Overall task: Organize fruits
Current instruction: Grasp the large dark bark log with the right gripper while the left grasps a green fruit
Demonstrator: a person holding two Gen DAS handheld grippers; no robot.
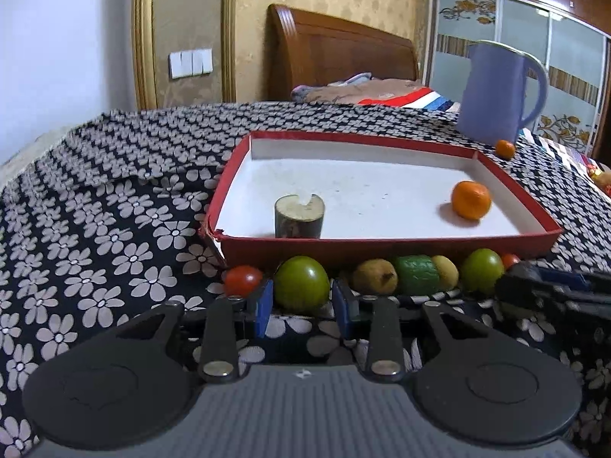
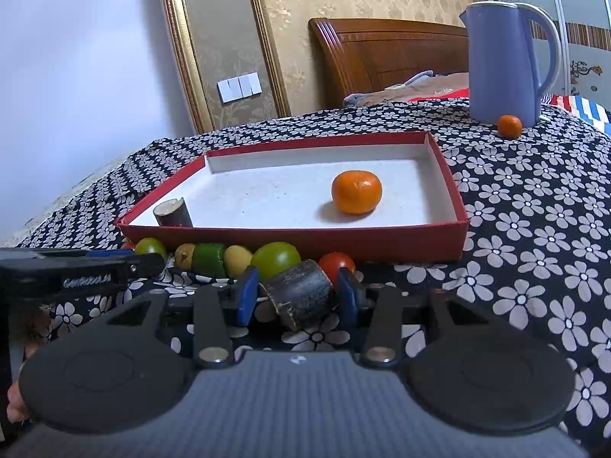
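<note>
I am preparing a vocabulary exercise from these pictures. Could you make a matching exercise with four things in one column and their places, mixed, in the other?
Things:
1. big orange
2. small orange
3. dark cane piece
4. green round fruit

Places:
A. between the right gripper's fingers
B. beside the blue jug
C. inside the red tray
D. between the left gripper's fingers

Pairs: 1-C, 2-B, 3-A, 4-D

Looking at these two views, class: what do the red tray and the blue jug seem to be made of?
Red tray: probably cardboard, matte red outside and white inside, with a torn, frayed corner. Blue jug: likely plastic, smooth with a soft sheen and a moulded handle, though enamelled metal is possible.
</note>
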